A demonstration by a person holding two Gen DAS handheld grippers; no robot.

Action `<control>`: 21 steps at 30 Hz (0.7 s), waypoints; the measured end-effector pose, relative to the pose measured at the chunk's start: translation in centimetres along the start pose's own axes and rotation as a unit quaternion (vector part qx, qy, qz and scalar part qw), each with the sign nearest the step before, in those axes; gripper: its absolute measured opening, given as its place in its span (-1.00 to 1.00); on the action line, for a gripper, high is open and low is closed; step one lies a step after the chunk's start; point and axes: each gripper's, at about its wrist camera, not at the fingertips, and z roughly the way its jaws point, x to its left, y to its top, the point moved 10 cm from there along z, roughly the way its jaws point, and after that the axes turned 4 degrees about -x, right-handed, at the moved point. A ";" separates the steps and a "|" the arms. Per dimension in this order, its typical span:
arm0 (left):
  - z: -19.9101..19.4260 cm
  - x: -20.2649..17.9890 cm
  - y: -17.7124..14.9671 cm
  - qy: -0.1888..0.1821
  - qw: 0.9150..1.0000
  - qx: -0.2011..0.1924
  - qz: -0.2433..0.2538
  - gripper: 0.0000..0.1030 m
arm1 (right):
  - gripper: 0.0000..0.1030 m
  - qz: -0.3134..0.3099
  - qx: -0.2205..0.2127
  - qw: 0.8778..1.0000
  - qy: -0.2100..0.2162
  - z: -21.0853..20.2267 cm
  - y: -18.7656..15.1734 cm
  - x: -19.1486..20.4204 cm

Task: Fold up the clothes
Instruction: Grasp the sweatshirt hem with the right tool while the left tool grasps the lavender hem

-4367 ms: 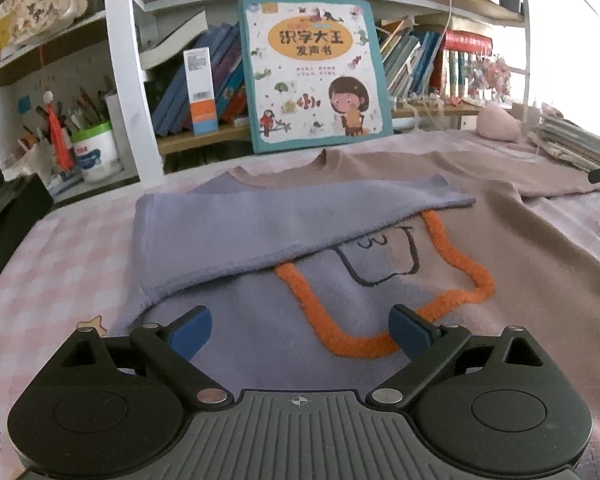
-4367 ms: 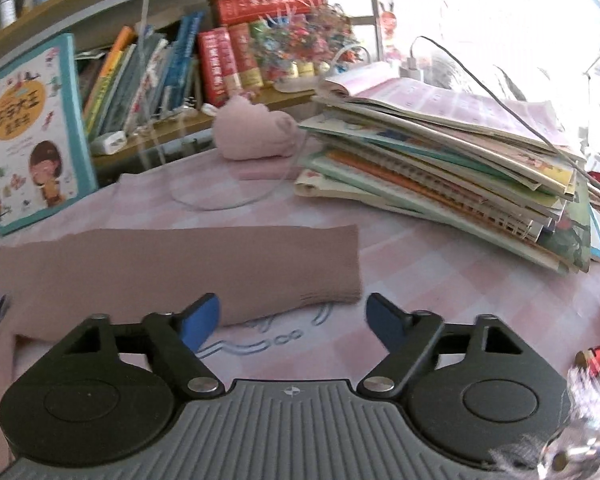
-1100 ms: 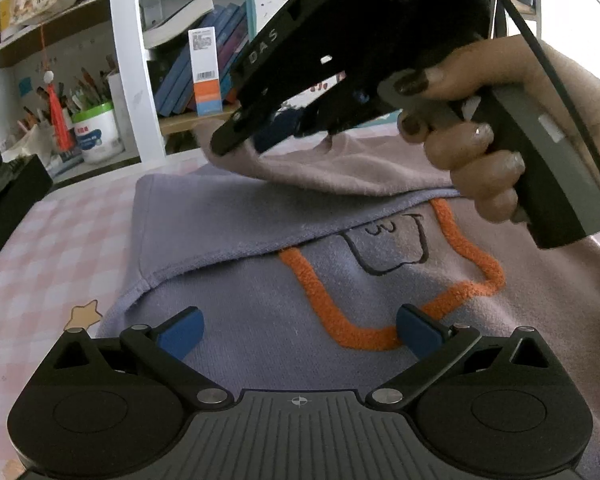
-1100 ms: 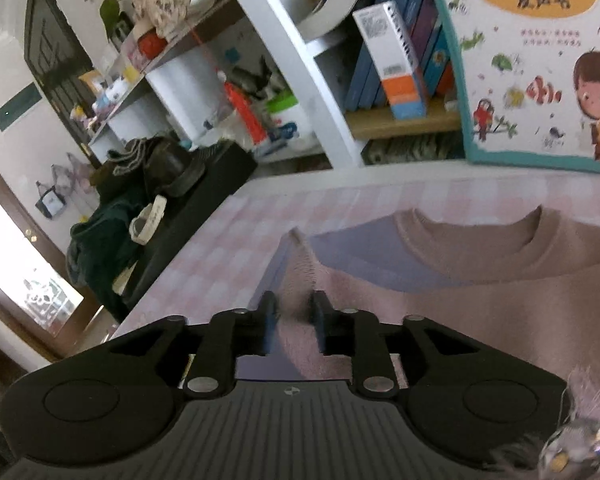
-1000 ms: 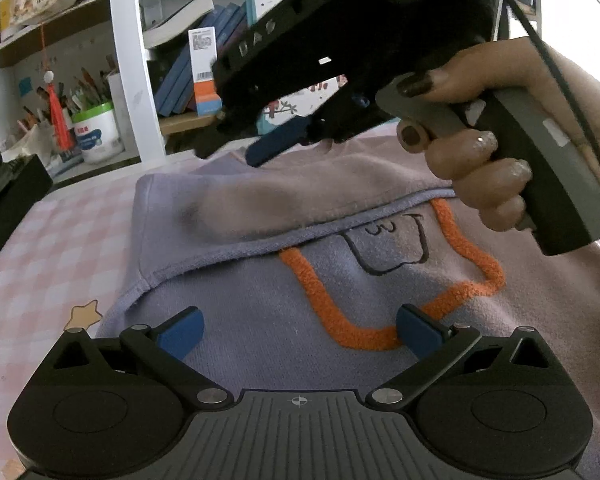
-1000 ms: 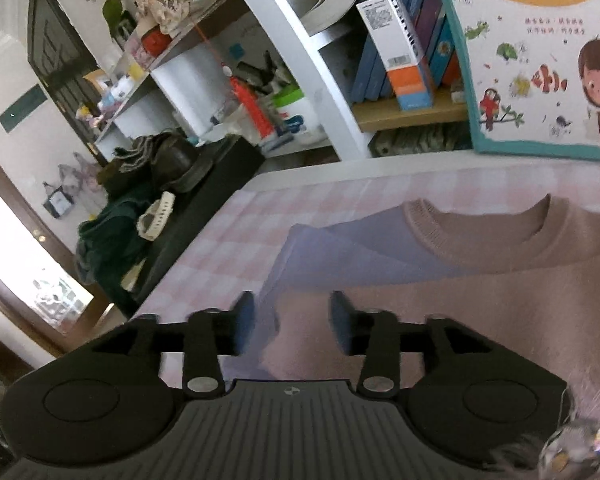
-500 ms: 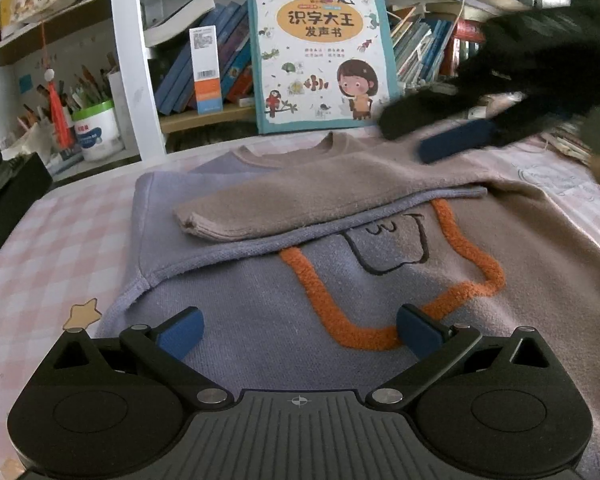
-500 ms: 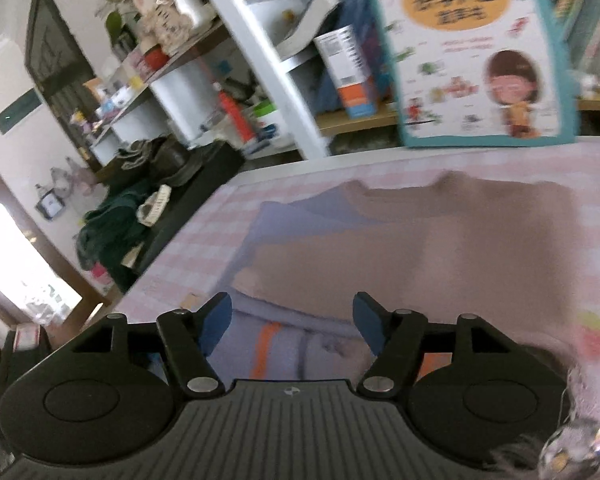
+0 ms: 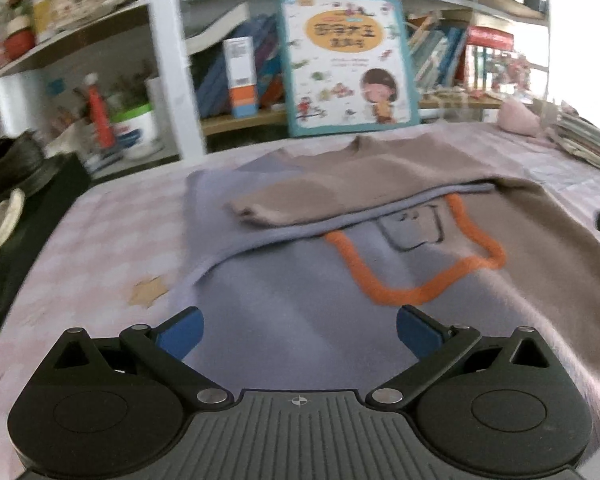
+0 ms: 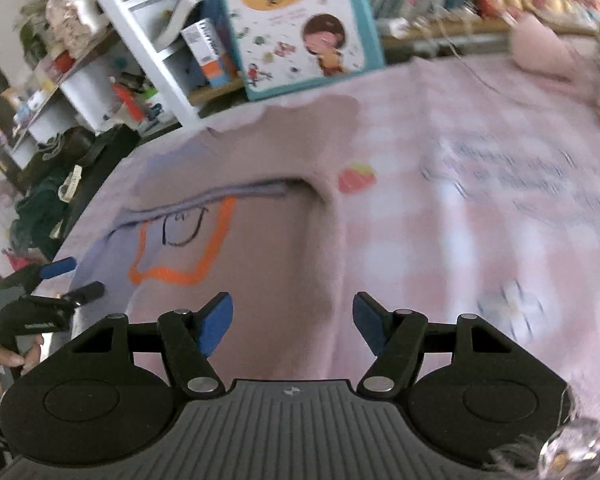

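Both hand-held grippers, left (image 9: 298,328) and right (image 10: 292,326), gape empty over the sweater (image 9: 340,280); only the right view shows the person's hand (image 10: 4,364).

A: What colours is the sweater (image 9: 380,280)?

B: Lavender-grey on one half, dusty taupe-brown on the other, with a fuzzy orange outline (image 9: 416,280) and thin black line drawing inside.

A: And the tablecloth (image 10: 480,208)?

B: Pale pink and white checks, a small red strawberry print (image 10: 356,179). The picture book (image 9: 346,64) has a teal border.

A: Gripper pads?

B: Blue pads (image 9: 180,334), black frames.
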 end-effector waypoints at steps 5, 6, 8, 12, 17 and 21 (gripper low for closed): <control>-3.0 3.0 -1.1 0.020 0.999 0.019 -0.044 0.91 | 0.20 0.032 0.021 0.999 0.024 -1.8 -2.7 -0.4; -3.4 3.6 -1.3 0.025 0.998 0.022 -0.053 0.84 | 0.17 0.031 0.025 0.999 0.024 -2.0 -3.1 -0.3; -3.9 4.7 -1.7 0.034 0.997 0.028 -0.070 0.74 | 0.08 0.031 0.031 0.999 0.024 -2.1 -3.8 -0.4; -3.8 5.6 -3.0 0.032 0.994 0.052 -0.090 0.65 | -0.06 0.048 0.031 0.998 0.035 -2.5 -4.2 -0.6; -3.2 5.4 -4.9 0.024 0.992 0.081 -0.098 0.37 | -0.16 0.050 0.032 0.997 0.047 -2.6 -4.7 0.0; -3.3 5.5 -5.6 0.015 0.989 0.078 -0.121 0.20 | -0.38 0.044 0.031 0.998 0.046 -2.3 -4.7 0.1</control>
